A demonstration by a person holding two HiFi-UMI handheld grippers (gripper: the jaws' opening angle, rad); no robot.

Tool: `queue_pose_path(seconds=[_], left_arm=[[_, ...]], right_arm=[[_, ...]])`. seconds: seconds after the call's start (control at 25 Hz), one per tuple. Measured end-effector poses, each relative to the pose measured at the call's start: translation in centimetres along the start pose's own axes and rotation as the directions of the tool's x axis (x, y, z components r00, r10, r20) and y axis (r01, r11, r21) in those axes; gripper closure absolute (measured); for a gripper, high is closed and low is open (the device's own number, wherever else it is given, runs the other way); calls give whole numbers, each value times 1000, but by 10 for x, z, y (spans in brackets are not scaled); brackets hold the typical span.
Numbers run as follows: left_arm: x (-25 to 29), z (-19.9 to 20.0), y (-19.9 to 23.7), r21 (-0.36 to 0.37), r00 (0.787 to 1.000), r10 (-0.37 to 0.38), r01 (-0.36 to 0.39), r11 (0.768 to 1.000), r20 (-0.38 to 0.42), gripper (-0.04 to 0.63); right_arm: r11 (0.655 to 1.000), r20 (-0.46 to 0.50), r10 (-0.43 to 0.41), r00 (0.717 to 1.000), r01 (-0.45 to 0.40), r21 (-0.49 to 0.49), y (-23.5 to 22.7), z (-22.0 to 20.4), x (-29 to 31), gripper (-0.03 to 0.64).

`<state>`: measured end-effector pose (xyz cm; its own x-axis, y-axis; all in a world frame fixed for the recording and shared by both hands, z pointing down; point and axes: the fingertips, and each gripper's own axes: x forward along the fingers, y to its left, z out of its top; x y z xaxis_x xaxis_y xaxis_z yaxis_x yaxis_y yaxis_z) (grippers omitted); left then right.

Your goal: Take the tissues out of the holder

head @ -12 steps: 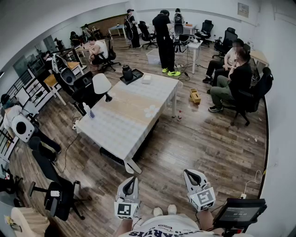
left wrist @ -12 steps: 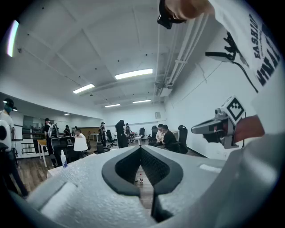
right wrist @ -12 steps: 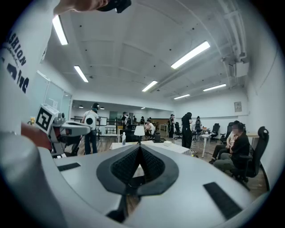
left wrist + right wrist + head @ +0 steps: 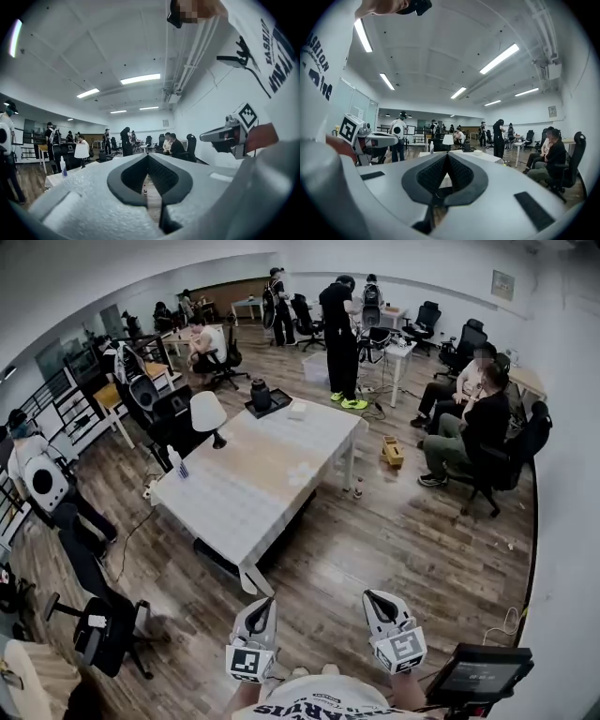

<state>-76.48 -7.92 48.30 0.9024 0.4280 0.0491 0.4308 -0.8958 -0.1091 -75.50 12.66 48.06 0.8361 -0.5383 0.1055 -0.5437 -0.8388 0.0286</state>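
Head view against the earlier frame: seeing only a slight drift of the table (image 4: 253, 484) in frame, so reading this as approaching, nothing taken out yet. Holding left gripper (image 4: 262, 607) and right gripper (image 4: 375, 601) near and low, well apart from the table, both closed on nothing. Counting two grippers, one table, and on it one lamp (image 4: 207, 412), one bottle (image 4: 175, 463), one black tray (image 4: 281, 397) and one small white box (image 4: 297, 411) at the far end, probably the tissue holder; tissues too small to confirm.

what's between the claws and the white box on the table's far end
Nothing visible: open floor, then bare tabletop, from left claw and right claw to the white box; lamp and bottle stand off left.
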Motion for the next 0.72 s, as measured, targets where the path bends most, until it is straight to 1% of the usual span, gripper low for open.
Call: queue_pose_path(seconds=[0.16, 0.24, 0.32, 0.4, 0.44, 0.6, 0.64, 0.72], left_arm=[[25, 5, -27, 10, 998, -51, 51, 999, 22, 592], [36, 5, -35, 5, 997, -65, 65, 998, 29, 592], [46, 5, -39, 17, 997, -74, 73, 997, 33, 592], [54, 4, -40, 53, 996, -86, 84, 995, 30, 592], [59, 2, -39, 54, 995, -91, 89, 995, 28, 592], [89, -6, -25, -19, 995, -97, 98, 995, 23, 592], [99, -7, -18, -28, 995, -95, 95, 995, 26, 592], [120, -8, -3, -23, 995, -94, 95, 995, 38, 592]], right_arm=[[1000, 60, 14, 998, -14, 3, -22, 3, 4, 609], [1000, 87, 27, 996, -28, 12, -31, 1, 10, 609], [1000, 86, 17, 996, -18, 12, -38, -4, 18, 609], [1000, 69, 11, 998, -11, 6, -44, -10, 27, 607], [1000, 59, 14, 998, -15, 4, -47, -12, 32, 607], [1000, 30, 24, 999, -25, 11, -65, -22, 61, 607], [1000, 24, 21, 1000, -21, 17, -71, -23, 70, 607], [1000, 11, 2, 1000, -2, 21, -84, -25, 89, 607]])
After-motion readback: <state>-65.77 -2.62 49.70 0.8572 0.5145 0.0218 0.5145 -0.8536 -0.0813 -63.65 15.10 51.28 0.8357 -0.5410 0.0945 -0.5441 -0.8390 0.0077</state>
